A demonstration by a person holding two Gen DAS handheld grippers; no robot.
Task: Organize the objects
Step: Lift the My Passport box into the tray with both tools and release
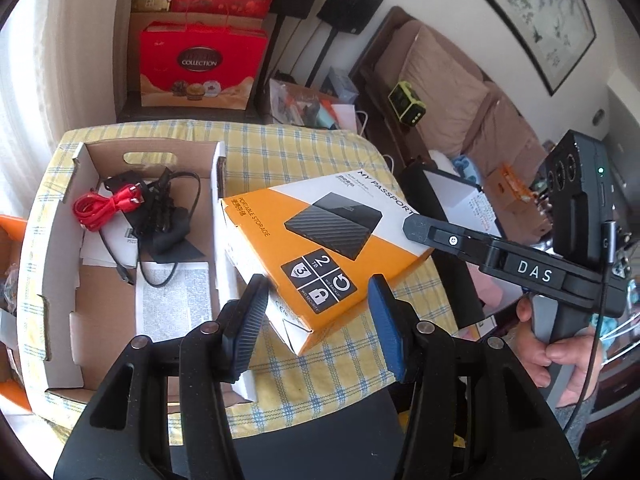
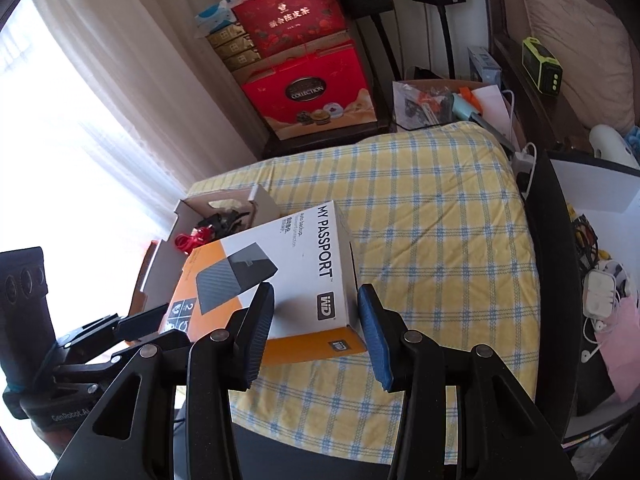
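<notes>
An orange and white hard-drive box (image 1: 320, 248) marked MY PASSPORT lies tilted, its left edge resting on the right wall of an open cardboard box (image 1: 60, 264). The same hard-drive box shows in the right wrist view (image 2: 280, 276). My left gripper (image 1: 316, 320) is open, its fingers on either side of the box's near corner. My right gripper (image 2: 316, 328) is open around the box's white end, and its fingertip (image 1: 416, 226) lies on the box's right edge in the left wrist view. A red cable (image 1: 104, 210) and black cables (image 1: 168, 220) lie in the cardboard box.
The table has a yellow and blue checked cloth (image 2: 432, 220). Red gift boxes (image 1: 200, 64) are stacked behind it. A bag of small items (image 2: 432, 104) sits at the far edge. A white bin (image 2: 596, 276) with cables stands at the right. A sofa (image 1: 460, 96) is beyond.
</notes>
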